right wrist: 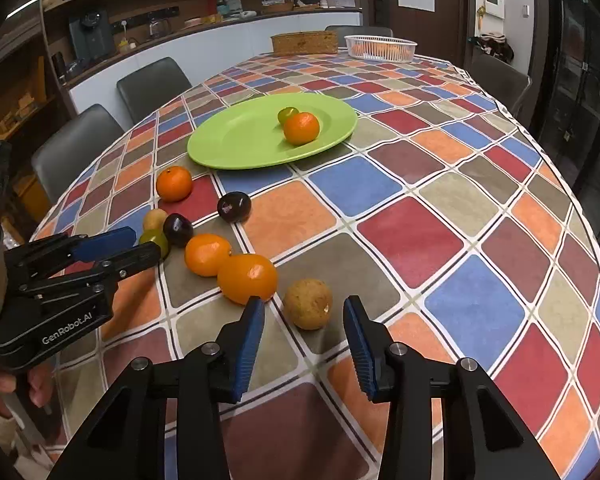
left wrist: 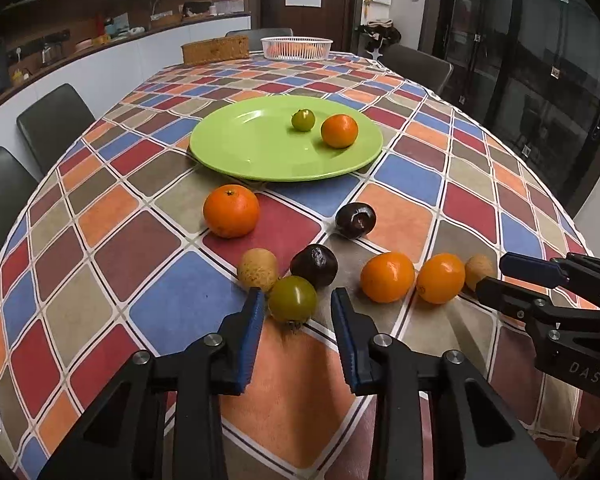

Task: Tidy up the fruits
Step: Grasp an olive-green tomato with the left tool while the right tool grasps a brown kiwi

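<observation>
My left tongs [left wrist: 298, 300], marked "GenRobot.AI", stand spread around a green tomato [left wrist: 292, 298]; my right tongs [right wrist: 304, 306], marked "DAS", stand spread around a brown fruit [right wrist: 308, 303] on the desk [right wrist: 440, 200].

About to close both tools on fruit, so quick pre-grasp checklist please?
1. Left tool lined up on the green fruit: ok, fruit sits between its fingertips.
2. Left pads pressing the fruit: cannot tell.
3. Right tool lined up on the brown fruit: ok, open, gaps both sides.
4. Clearance on the right: not ok, the left finger is very close to the neighbouring orange.
5. Green plate has free space: ok, two fruits on it.
</observation>
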The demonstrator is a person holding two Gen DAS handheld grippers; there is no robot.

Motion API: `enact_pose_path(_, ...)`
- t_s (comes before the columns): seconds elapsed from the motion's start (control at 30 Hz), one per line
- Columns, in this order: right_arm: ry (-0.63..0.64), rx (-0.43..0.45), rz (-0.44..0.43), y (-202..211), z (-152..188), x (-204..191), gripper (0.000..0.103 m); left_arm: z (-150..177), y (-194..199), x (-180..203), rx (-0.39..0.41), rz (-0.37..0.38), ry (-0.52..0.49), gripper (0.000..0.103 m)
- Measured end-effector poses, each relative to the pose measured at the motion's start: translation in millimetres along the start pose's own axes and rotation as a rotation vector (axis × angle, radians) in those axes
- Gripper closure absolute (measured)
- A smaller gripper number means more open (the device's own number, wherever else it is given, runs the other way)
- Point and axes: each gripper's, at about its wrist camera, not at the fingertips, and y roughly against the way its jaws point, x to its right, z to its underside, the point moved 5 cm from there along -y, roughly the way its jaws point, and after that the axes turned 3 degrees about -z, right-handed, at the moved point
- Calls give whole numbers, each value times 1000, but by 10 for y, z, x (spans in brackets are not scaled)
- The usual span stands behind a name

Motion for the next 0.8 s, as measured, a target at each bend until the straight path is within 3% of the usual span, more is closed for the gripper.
enact_pose_path(0.47,-16,-19,-12,-109,-27,38,74,0,-112,-9,-33,-8,6,77)
enact_pose_path(0.8,-9,3,-24,-29,-60,6,76,-22,63,12,-4,4,7,77)
